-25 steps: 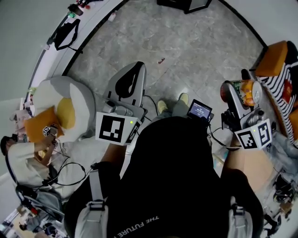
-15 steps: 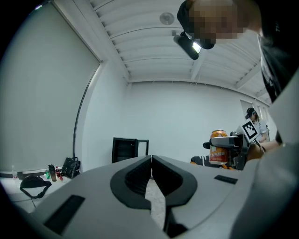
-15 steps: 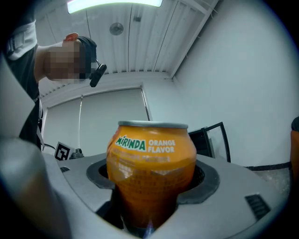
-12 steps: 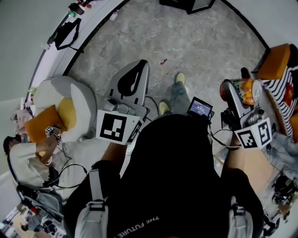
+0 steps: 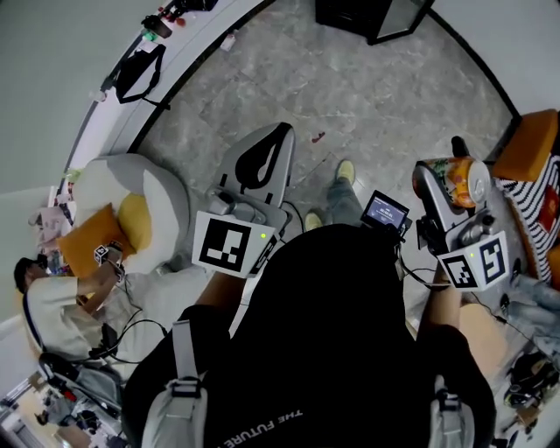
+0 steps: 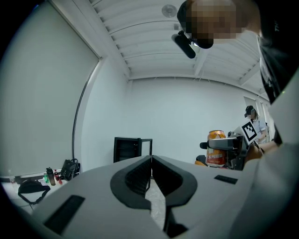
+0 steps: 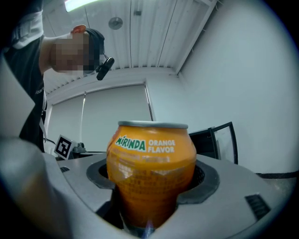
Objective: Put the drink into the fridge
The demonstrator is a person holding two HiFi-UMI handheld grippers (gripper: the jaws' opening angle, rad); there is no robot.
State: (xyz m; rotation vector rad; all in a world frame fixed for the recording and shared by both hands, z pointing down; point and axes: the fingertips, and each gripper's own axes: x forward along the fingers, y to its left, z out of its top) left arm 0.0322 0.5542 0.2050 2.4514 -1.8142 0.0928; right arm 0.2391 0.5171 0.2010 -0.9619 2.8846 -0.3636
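Note:
An orange Mirinda can (image 7: 150, 172) stands between the jaws of my right gripper (image 7: 152, 177), which is shut on it. From the head view the can (image 5: 452, 181) shows at the right, lying sideways in the right gripper (image 5: 442, 184). The left gripper view also catches the can (image 6: 216, 149) off to the right. My left gripper (image 6: 151, 175) is shut with nothing in it; its jaws touch along their length. It hangs at mid-left in the head view, as the left gripper (image 5: 262, 157). A small black fridge (image 6: 132, 149) with its door open stands ahead against the wall; the fridge (image 5: 372, 16) is at the top edge.
A white armchair (image 5: 122, 210) with yellow cushions is at left, a person seated beside it. A black bag (image 5: 140, 66) and bottles (image 5: 166, 16) lie along the wall. An orange and striped seat (image 5: 534, 166) is at right. Grey stone floor (image 5: 367, 96) stretches toward the fridge.
The view has shifted forward: the fridge comes more into the top of the head view. A foot has stepped ahead. Both grippers keep their states.

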